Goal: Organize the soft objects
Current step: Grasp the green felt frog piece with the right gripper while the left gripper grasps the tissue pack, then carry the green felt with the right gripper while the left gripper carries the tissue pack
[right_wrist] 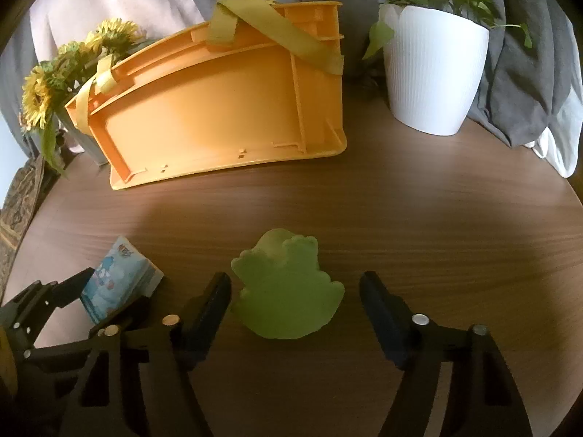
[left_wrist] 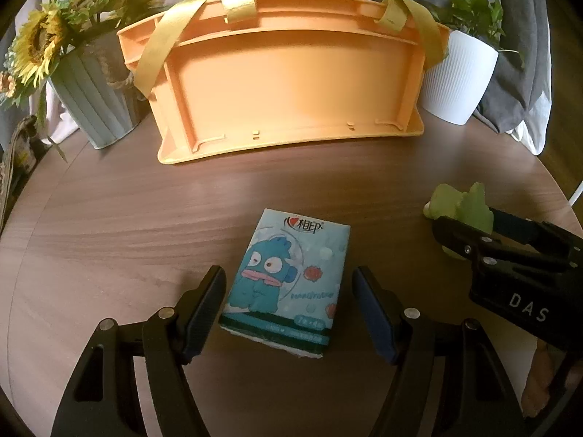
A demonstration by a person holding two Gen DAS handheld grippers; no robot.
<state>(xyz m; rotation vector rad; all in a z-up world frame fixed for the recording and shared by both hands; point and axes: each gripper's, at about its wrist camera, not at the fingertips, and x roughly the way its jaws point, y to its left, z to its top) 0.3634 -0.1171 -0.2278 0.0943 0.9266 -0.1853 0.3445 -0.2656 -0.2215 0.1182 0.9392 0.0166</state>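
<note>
A light blue tissue pack [left_wrist: 288, 276] with a cartoon fish lies flat on the round wooden table [left_wrist: 109, 225]. My left gripper [left_wrist: 288, 276] stands open astride it, a finger on each side; the left pad is close to the pack's edge and the right pad is clear of it. A green soft toy [right_wrist: 288, 291] lies to the right, between the spread fingers of my open right gripper [right_wrist: 295, 278], with gaps on both sides. Each wrist view shows the other gripper at its edge. An orange basket [left_wrist: 288, 83] with yellow straps stands behind.
A grey-blue pot of sunflowers [left_wrist: 98, 91] stands left of the basket and a white ribbed pot [right_wrist: 433, 69] with a green plant stands to its right. Grey and pale cloth hangs behind. The table's curved edge runs close on the right.
</note>
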